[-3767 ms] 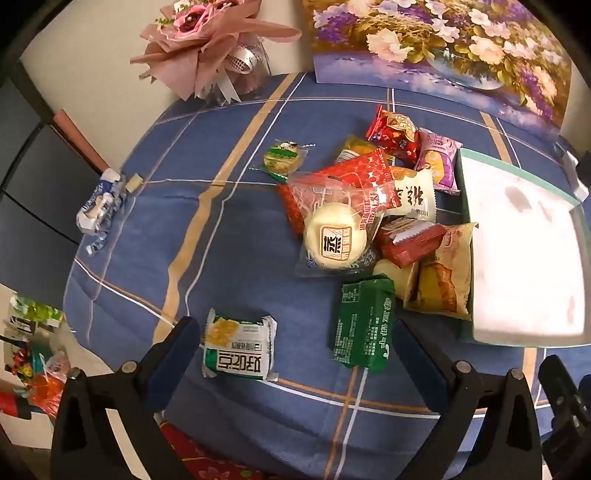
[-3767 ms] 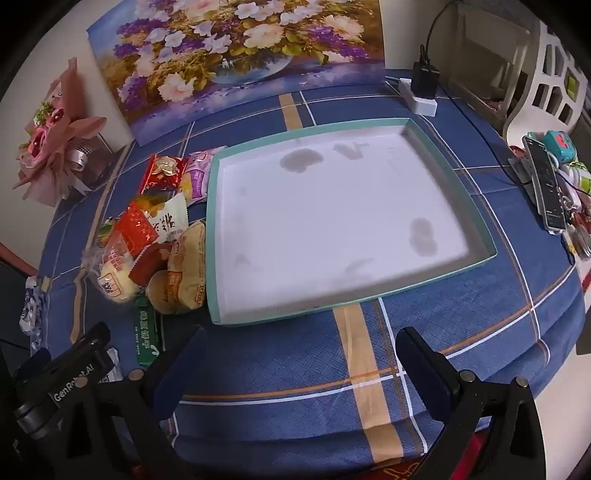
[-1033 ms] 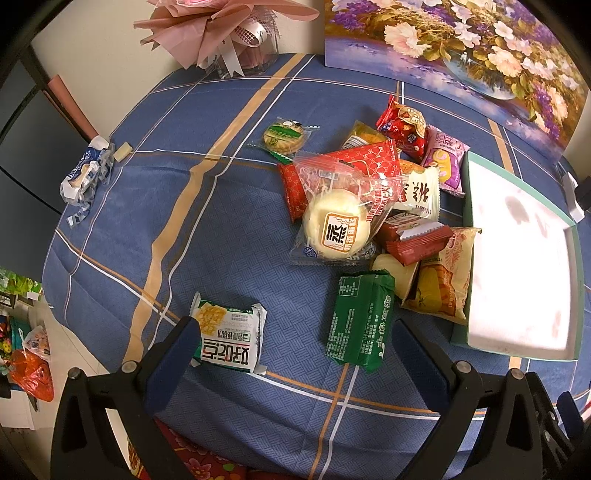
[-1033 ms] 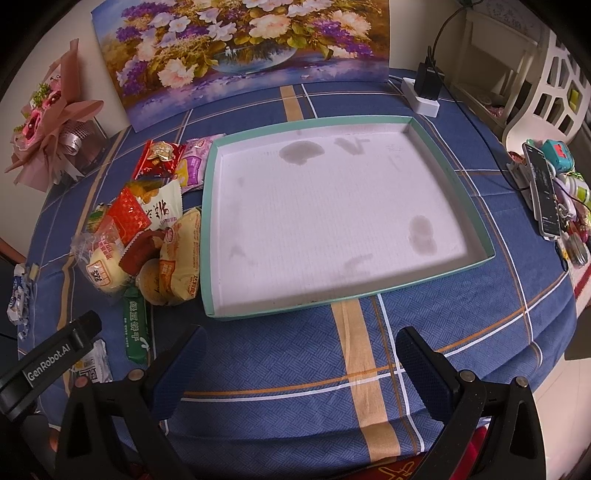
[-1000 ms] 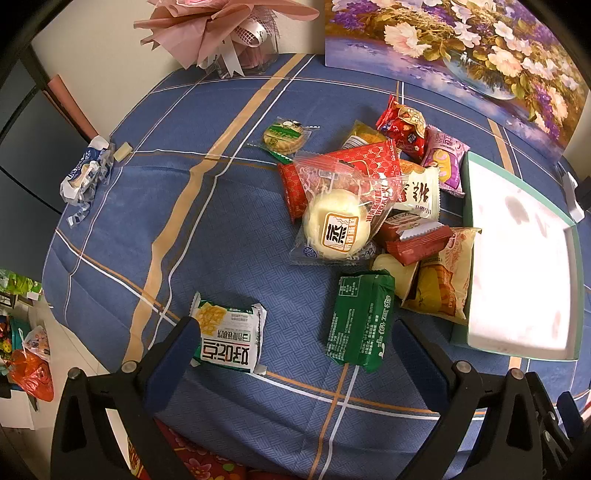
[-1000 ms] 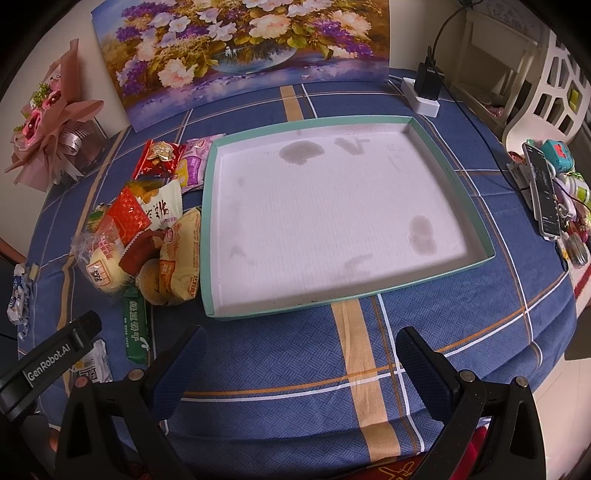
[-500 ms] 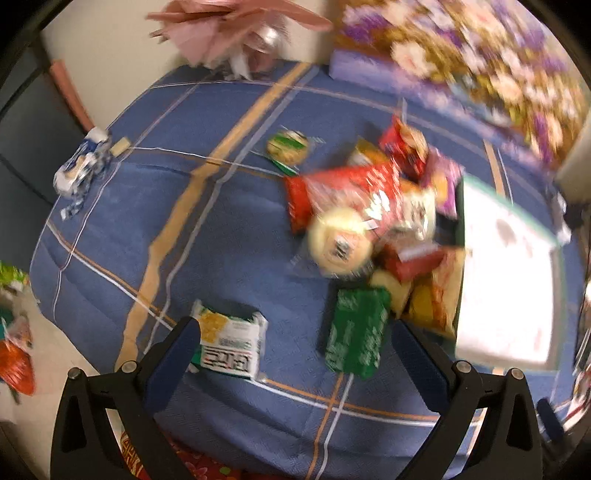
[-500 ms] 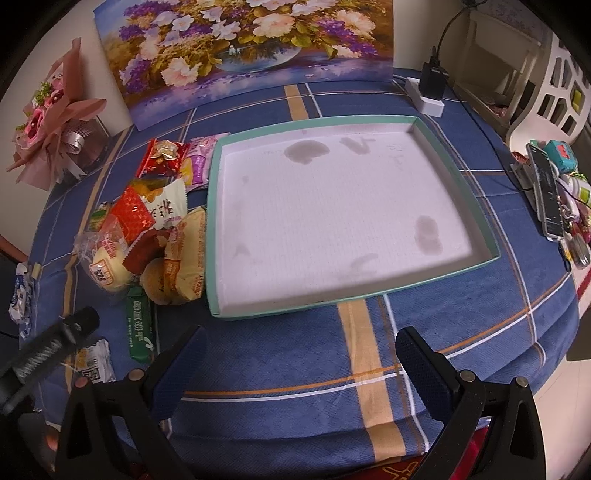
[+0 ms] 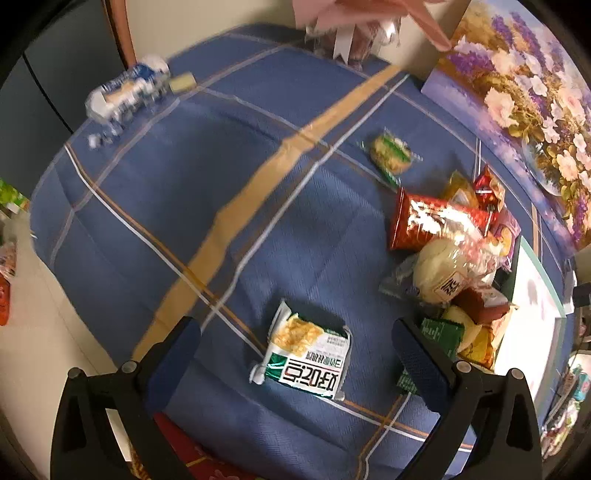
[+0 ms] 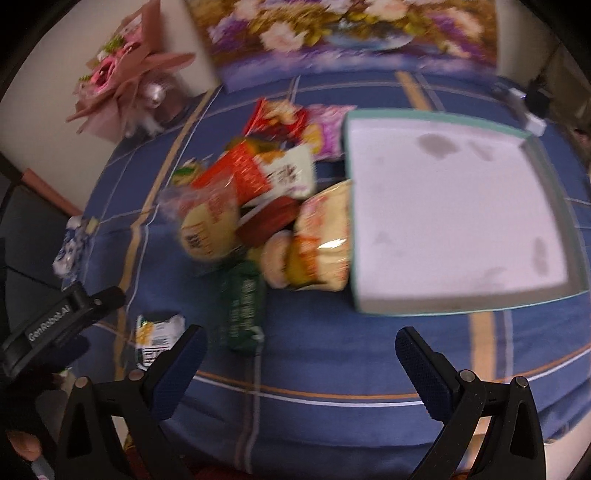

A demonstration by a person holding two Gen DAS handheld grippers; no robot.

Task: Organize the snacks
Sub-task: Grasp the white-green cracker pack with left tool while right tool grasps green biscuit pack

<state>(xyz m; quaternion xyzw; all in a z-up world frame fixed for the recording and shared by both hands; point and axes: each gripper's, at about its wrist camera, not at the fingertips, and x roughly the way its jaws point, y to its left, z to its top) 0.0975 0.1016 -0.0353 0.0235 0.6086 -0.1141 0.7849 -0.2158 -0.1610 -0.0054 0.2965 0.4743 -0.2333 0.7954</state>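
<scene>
A round table is covered by a blue woven tablecloth (image 9: pixel 192 192) crossed with tan and white stripes. The left gripper (image 9: pixel 295 354) hangs over its near edge, its two black fingers (image 9: pixel 173 350) with ribbed dark blue pads spread wide and holding nothing. Between them, flat on the cloth, lies a rectangular white-and-green noodle packet (image 9: pixel 306 356) of glossy, crinkled plastic.

To the right sits a loose heap of snacks (image 9: pixel 450 258): a shiny red foil bag (image 9: pixel 424 221), a round pale bun in clear film (image 9: pixel 439 275), a dark green packet (image 9: pixel 441 334) partly hidden by the right finger, and yellow and maroon wrappers, touching and overlapping. A small round green-and-yellow biscuit in clear wrap (image 9: pixel 391 155) lies apart from the heap, further back.

In the right wrist view, which is blurred, the right gripper (image 10: pixel 299 369) hovers with its fingers (image 10: pixel 424 373) also spread wide and empty. The heap rests against the left wall of a shallow square tray (image 10: pixel 454 312) with teal walls and a white, faintly stained floor; nothing lies inside it. The dark green packet is near the left finger, with the noodle packet further left, beside the black body of the left gripper.

At the back stand a flower painting (image 10: pixel 343 33) and a pink paper-wrapped bouquet (image 10: pixel 122 77). A crumpled blue-and-white wrapper (image 9: pixel 125 92) lies at the table's far left edge.
</scene>
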